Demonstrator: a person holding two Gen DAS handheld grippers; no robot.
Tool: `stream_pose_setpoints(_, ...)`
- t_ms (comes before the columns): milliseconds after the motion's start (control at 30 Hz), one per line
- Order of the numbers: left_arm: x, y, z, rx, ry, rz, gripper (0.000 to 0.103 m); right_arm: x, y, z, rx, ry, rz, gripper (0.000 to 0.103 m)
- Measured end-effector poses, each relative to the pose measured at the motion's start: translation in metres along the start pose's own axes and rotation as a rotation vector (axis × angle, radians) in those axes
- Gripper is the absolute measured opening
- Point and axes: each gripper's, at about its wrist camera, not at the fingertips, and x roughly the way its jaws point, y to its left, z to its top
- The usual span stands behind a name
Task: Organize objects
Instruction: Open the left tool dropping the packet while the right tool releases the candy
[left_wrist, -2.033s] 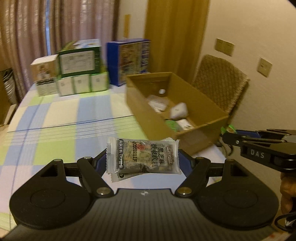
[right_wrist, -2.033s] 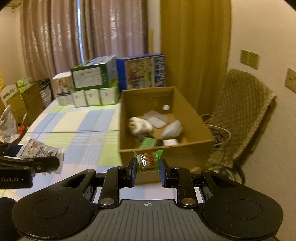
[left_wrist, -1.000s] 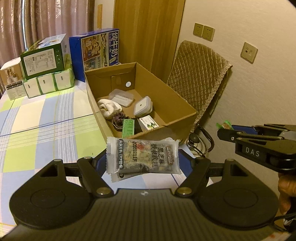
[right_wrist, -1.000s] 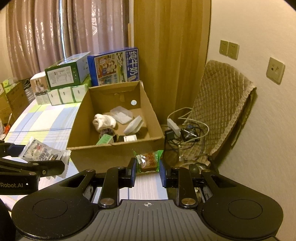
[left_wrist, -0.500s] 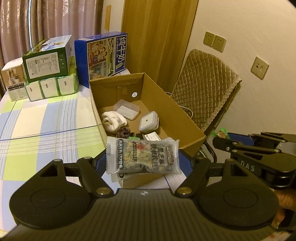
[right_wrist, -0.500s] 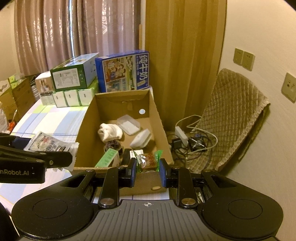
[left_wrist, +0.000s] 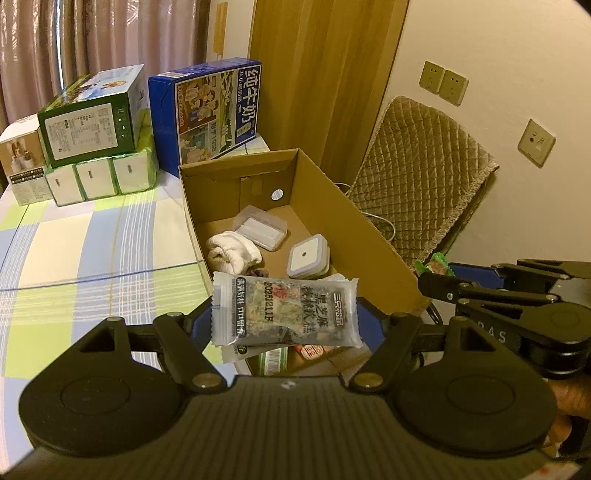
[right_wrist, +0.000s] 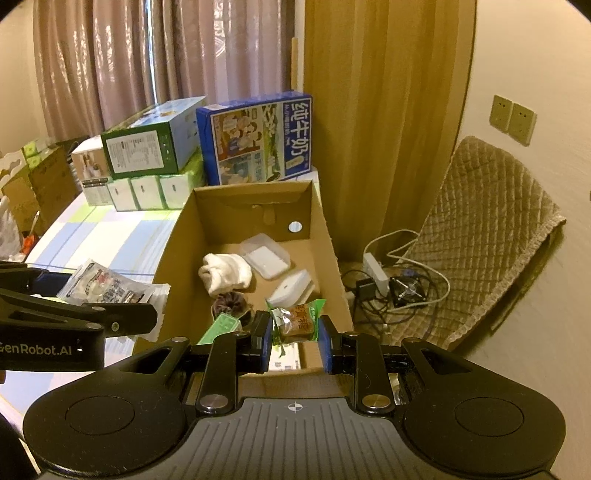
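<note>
Open brown cardboard box (right_wrist: 325, 236) on the checked table, left gripper (left_wrist: 284, 321) squeezing a clear grey snack packet (left_wrist: 284, 314), right gripper (right_wrist: 293, 330) squeezing a small green-edged snack (right_wrist: 295, 319).

Left gripper (left_wrist: 284, 325) clamping snack packet (left_wrist: 284, 314), above cardboard box (left_wrist: 369, 236)

left wrist: over cardboard box (left_wrist: 373, 236) | right wrist: likewise, perhaps higher
</note>
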Motion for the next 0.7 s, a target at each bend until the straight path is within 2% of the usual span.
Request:
stream_pose_setpoints(400, 0.042, 0.019, 0.037, 0.005, 0.039, 0.023, 0.074, 0.033, -0.009, 0.029, 0.015, 0.030, 0.015, 0.023)
stream_pose_setpoints(567, 0.060, 0.021, 0.050, 0.019, 0.042, 0.024, 0.078, 0.043, -0.015, 0.036, 0.028, 0.034, 0.010, 0.023)
stream_pose_setpoints(633, 0.069, 0.022, 0.054, 0.023, 0.042, 0.021, 0.085, 0.047, -0.016, 0.037, 0.035, 0.039, 0.010, 0.023)
stream_pose_setpoints(700, 0.078, 0.025, 0.056, 0.026, 0.048, 0.011, 0.086, 0.050, -0.017, 0.036, 0.037, 0.046, 0.009, 0.023)
